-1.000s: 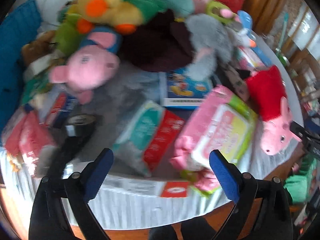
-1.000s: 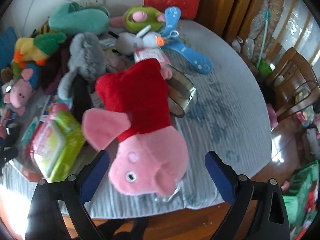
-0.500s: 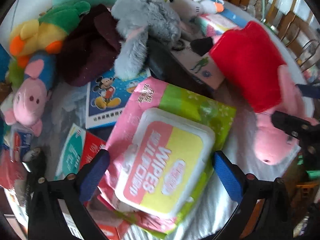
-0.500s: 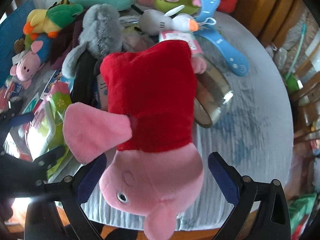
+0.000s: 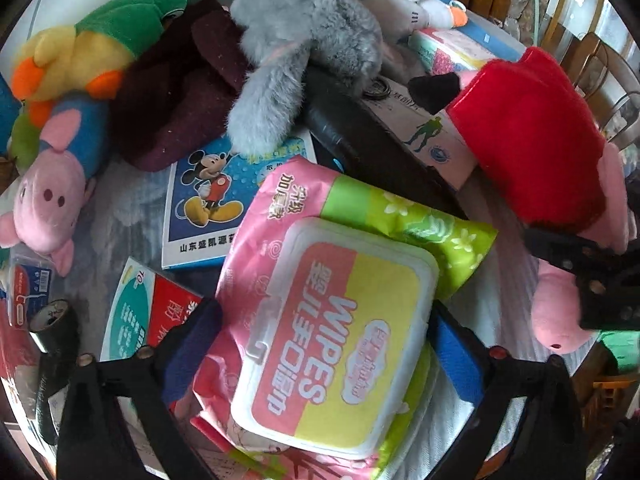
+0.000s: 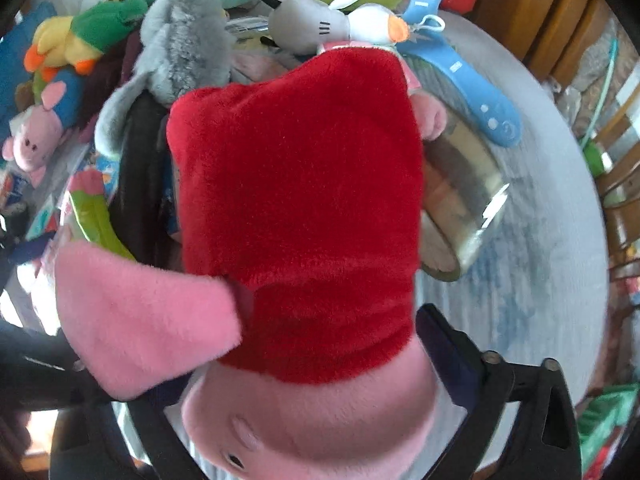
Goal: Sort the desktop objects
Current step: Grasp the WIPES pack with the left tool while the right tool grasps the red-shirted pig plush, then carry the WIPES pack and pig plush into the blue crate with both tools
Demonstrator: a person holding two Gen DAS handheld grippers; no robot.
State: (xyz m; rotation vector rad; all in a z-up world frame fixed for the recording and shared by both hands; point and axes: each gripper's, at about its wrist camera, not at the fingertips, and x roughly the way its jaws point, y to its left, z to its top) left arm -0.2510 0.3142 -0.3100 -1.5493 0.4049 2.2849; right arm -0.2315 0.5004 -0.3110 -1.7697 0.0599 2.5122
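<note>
A pink and green pack of wipes point(image 5: 340, 320) lies at the table's front and sits between the fingers of my left gripper point(image 5: 324, 344), which is open around it; whether the pads touch it is unclear. A pig plush in a red dress point(image 6: 296, 216) lies head toward me between the fingers of my right gripper point(image 6: 304, 356), which is open around its pink head. The same plush point(image 5: 532, 136) shows at the right of the left wrist view with the right gripper's black frame point(image 5: 592, 276) on it.
A heap of plush toys fills the back: a grey one point(image 5: 304, 40), a yellow-green duck point(image 5: 84, 48), a small pig point(image 5: 48, 192). A Mickey booklet point(image 5: 208, 196), a tissue pack point(image 5: 148, 312), a glass jar point(image 6: 464, 200) and a blue paddle point(image 6: 464, 72) lie around. Bare tablecloth point(image 6: 540, 264) is on the right.
Both grippers have moved forward and down: the left one from the table's edge to around the wipes pack, the right one to around the pig plush's head.
</note>
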